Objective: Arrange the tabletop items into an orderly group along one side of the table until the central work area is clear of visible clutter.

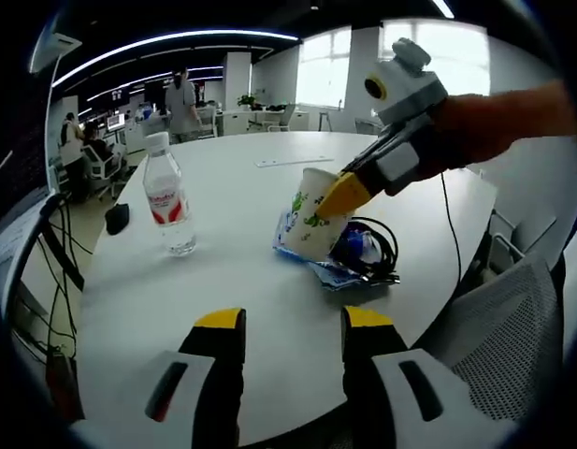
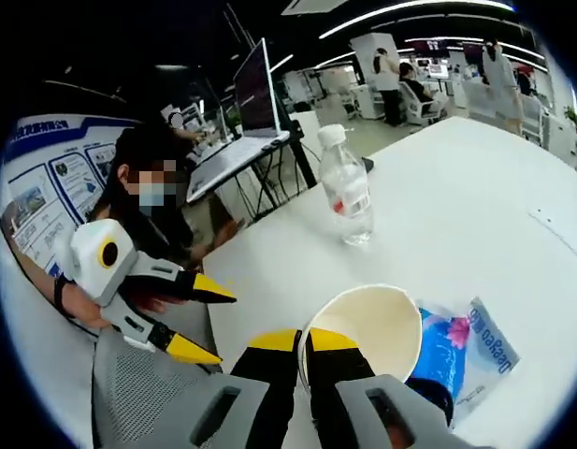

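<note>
A white paper cup (image 1: 313,215) with green print stands tilted on the white table (image 1: 232,271). My right gripper (image 1: 345,194) reaches in from the right and is shut on its rim. In the right gripper view the yellow-tipped jaws (image 2: 302,341) pinch the wall of the cup (image 2: 372,323), one inside and one outside. A blue and white packet (image 1: 311,267) (image 2: 470,348) lies under the cup, beside a coiled black cable (image 1: 374,245). A clear water bottle (image 1: 167,198) (image 2: 346,192) stands upright to the left. My left gripper (image 1: 294,323) (image 2: 211,325) hovers open at the near table edge.
A small black object (image 1: 117,217) lies near the table's left edge and a flat white strip (image 1: 293,161) at the far side. A grey mesh chair (image 1: 512,346) stands at the right. A seated person (image 2: 152,210) and a laptop (image 2: 255,98) are beyond the table edge.
</note>
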